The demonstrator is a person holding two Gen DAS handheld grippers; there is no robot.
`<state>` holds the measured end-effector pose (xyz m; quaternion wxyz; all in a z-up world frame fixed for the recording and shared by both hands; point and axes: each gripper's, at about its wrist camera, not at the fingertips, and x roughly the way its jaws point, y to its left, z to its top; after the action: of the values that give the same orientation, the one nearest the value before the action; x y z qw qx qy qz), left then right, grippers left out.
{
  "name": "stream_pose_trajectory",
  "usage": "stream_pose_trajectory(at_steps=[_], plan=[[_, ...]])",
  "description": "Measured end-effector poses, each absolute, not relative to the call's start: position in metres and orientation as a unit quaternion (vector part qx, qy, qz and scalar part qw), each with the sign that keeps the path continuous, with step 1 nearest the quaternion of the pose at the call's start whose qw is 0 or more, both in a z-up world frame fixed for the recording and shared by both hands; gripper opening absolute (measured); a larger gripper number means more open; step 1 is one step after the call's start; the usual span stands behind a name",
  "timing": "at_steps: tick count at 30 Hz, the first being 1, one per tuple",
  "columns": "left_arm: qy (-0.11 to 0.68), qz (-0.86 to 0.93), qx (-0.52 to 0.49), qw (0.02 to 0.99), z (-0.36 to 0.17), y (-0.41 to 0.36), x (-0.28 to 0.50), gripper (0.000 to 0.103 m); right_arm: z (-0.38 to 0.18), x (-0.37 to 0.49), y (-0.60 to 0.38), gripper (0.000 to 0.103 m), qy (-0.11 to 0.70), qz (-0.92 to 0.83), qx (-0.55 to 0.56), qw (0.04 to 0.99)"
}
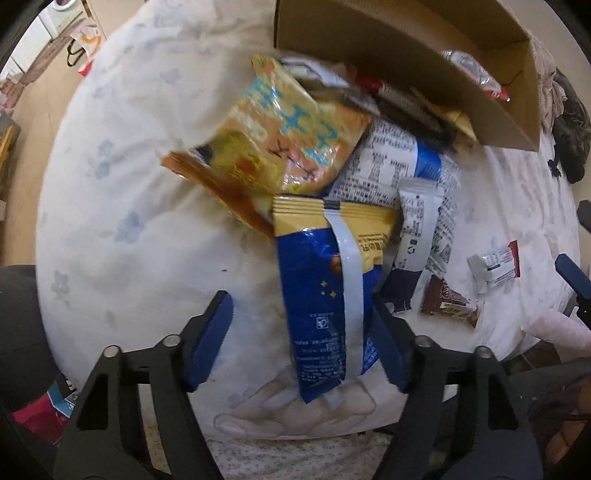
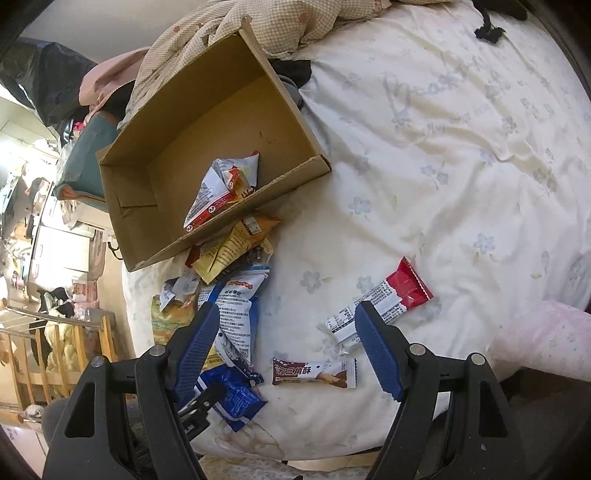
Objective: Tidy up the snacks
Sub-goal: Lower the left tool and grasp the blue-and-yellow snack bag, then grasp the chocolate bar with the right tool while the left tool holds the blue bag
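A brown cardboard box [image 2: 207, 122] lies on the bed with one red-and-white snack pack [image 2: 225, 184] inside. Several snack bags are piled in front of it. In the left wrist view my left gripper [image 1: 303, 314] is open over a blue-and-yellow bag [image 1: 325, 295], with an orange bag [image 1: 280, 136] blurred beyond it. My right gripper [image 2: 284, 332] is open above a brown-and-white bar [image 2: 314, 373] and next to a red-and-white bar [image 2: 380, 306]. The left gripper's tip [image 2: 199, 406] shows at the lower left of the right wrist view.
The bed has a white flowered sheet [image 2: 461, 166]. A checked blanket [image 2: 280, 22] and dark clothes lie behind the box. The bed edge runs along the front. A wooden rack [image 2: 55, 350] and floor clutter stand to the left.
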<state>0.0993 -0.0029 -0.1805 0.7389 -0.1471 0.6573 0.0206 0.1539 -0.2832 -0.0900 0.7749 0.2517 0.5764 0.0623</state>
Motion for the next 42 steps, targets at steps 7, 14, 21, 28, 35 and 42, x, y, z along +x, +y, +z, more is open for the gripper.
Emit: stream_pose_trajectory(at_steps=[7,14,21,28,35,42], plan=[[0.655,-0.026,-0.147,0.741,-0.17,-0.019,0.095,0.021,-0.091,0.156,-0.276,0.079,0.583,0.069,0.239,0.774],[0.622,-0.048,-0.142,0.768,-0.124,-0.01,0.093,0.021,-0.104,0.155,-0.28,0.079,0.606,0.068,0.249,0.753],[0.578,-0.027,-0.145,0.802,-0.095,0.006,0.098,0.021,-0.146,0.149,-0.259,0.084,0.678,0.059,0.224,0.697],[0.587,-0.017,-0.167,0.792,-0.097,0.018,0.1,0.021,-0.177,0.15,-0.219,0.094,0.717,0.064,0.129,0.683],[0.585,-0.02,-0.169,0.793,-0.096,0.018,0.098,0.021,-0.191,0.152,-0.206,0.095,0.715,0.03,0.085,0.693],[0.582,-0.024,-0.173,0.794,-0.093,0.018,0.099,0.021,-0.185,0.143,-0.195,0.072,0.711,0.043,0.033,0.701]])
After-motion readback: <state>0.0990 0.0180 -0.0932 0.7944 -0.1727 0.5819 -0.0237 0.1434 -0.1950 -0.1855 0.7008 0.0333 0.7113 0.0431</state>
